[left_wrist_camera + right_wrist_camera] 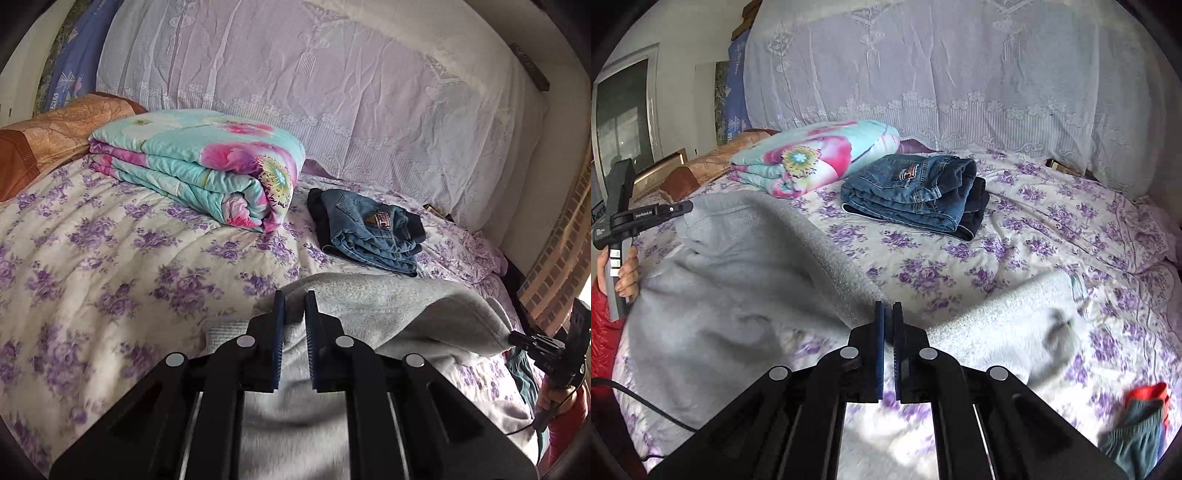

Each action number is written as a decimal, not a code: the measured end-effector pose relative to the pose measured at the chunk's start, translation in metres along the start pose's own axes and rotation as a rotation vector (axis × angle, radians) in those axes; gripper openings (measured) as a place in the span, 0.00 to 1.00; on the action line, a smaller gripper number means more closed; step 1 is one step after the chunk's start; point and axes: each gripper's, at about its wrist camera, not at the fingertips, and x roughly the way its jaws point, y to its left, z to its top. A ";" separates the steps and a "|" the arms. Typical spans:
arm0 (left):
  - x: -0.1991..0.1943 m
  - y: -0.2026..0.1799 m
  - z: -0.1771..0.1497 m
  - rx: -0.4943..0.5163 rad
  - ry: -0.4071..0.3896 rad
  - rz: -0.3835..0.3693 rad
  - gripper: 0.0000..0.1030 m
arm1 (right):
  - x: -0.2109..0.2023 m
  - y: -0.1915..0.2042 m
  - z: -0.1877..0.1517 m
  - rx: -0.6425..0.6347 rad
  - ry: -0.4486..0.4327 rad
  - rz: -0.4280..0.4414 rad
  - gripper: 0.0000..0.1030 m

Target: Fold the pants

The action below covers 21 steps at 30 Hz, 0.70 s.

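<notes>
Both my claws pinched on grey pants (388,314): left claw (294,299) at an edge, right claw (888,310) seemingly likewise. Open bedspread (1034,236) ahead; folded jeans (916,192) beyond.

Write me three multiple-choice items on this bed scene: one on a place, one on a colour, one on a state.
1. The folded jeans lie:
A) on top of the floral quilt
B) beside the quilt, on a dark folded garment
C) on the floor

2. The pants held up off the bed are:
A) grey
B) red
C) black

3. The right hand-held gripper is:
A) wide open
B) out of view
C) shut on the pants' edge

Answers:
1. B, the jeans rest on dark cloth right of the quilt.
2. A, the raised cloth is pale grey.
3. C, its jaws pinch the grey edge.
</notes>
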 end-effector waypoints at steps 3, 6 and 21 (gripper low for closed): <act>-0.047 0.016 -0.038 -0.004 -0.030 -0.016 0.07 | -0.047 0.016 -0.040 0.038 -0.056 0.021 0.04; -0.070 0.044 -0.069 -0.094 0.062 -0.067 0.07 | -0.070 0.031 -0.085 0.089 -0.034 0.071 0.04; -0.040 0.028 -0.057 -0.279 0.253 -0.077 0.60 | -0.063 0.042 -0.134 0.260 -0.011 0.133 0.28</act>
